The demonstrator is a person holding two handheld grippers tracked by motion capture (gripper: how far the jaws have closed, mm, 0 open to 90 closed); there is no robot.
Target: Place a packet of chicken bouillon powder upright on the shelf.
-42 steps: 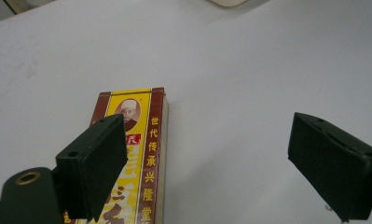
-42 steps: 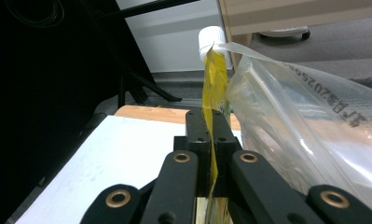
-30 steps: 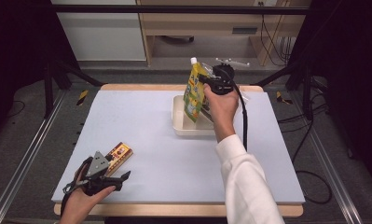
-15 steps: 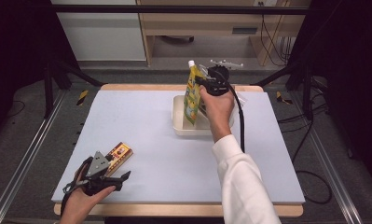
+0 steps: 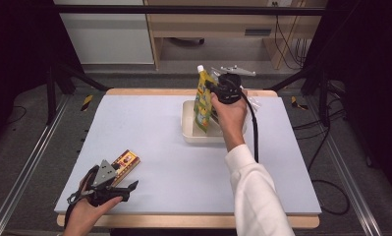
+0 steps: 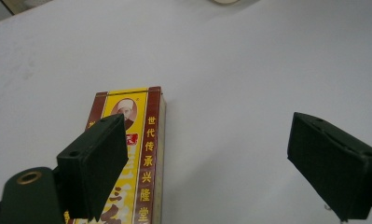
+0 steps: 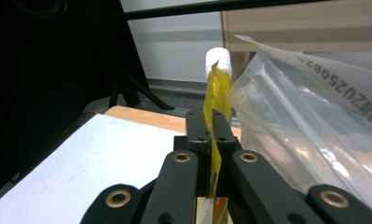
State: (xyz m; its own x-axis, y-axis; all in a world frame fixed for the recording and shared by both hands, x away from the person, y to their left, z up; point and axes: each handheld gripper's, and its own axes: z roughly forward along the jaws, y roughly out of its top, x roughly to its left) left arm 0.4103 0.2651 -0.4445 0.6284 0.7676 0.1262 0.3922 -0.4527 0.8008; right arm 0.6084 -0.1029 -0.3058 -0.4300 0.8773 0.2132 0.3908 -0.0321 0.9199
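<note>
High view: the right gripper [image 5: 214,88], held in the person's right hand [image 5: 230,115], grips a yellow spouted pouch [image 5: 202,101] with a white cap [image 5: 200,68], holding it upright over the cream rectangular tray [image 5: 189,129] that sits at the far middle of the white table mat [image 5: 149,123]; whether the pouch's base touches the tray floor cannot be told. A black cable [image 5: 255,132] trails from this gripper along the white sleeve [image 5: 257,196]. Right gripper view: the jaws are pressed together on the thin edge of the pouch [image 7: 215,112], below its cap [image 7: 218,59], with the pouch seen edge-on between them; a clear plastic bag [image 7: 309,121] with printed digits lies just beside it on the right of that view. At the near left corner of the mat, the left gripper [image 5: 127,189], in the left hand [image 5: 88,209], rests low with its grey three-cornered plate [image 5: 105,169] on top, next to a flat red-and-yellow box [image 5: 125,162] printed with Chinese characters. Left gripper view: the jaws stand wide apart and hold nothing; the box [image 6: 137,154] lies on the mat beneath and partly behind the jaw at the left of that view, while the other jaw is well apart from it over bare mat [image 6: 249,84].
</note>
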